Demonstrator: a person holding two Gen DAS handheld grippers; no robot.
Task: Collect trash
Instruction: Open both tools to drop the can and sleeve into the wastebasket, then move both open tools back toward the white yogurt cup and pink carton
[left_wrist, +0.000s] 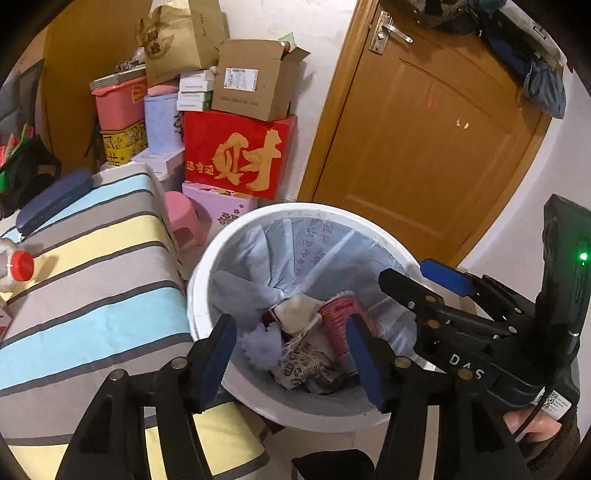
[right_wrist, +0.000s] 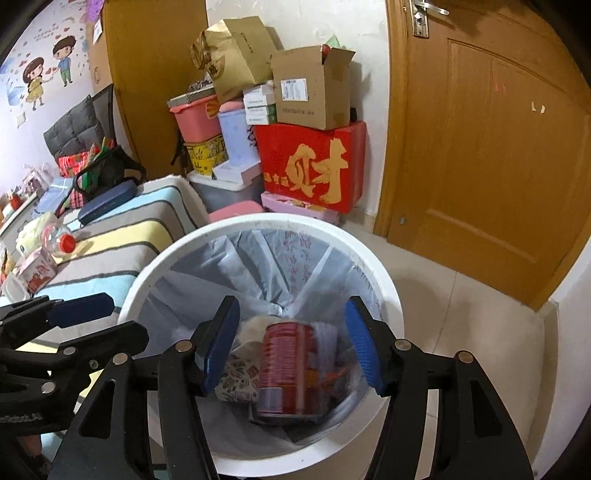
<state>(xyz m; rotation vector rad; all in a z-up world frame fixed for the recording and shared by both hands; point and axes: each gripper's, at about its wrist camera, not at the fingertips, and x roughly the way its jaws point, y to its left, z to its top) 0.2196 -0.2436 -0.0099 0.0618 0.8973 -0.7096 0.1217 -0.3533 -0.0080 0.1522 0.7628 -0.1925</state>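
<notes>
Cylindrical red can (right_wrist: 286, 367) lies on crumpled wrappers in round white bin (right_wrist: 384, 280).

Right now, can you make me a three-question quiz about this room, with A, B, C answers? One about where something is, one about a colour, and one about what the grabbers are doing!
1. Where is the red can?
A. Inside the white trash bin
B. On the striped blanket
C. On the floor by the door

2. What colour is the cap of the plastic bottle?
A. Green
B. Red
C. Yellow

3. What is the right gripper doing?
A. Squeezing the can
B. Shut on nothing
C. Open above the bin

Answers: 1 A, the can lies among wrappers in the lined bin. 2 B, the cap shows red on the blanket. 3 C, its jaws stand wide apart, gripping nothing; the left gripper is open too.
</notes>
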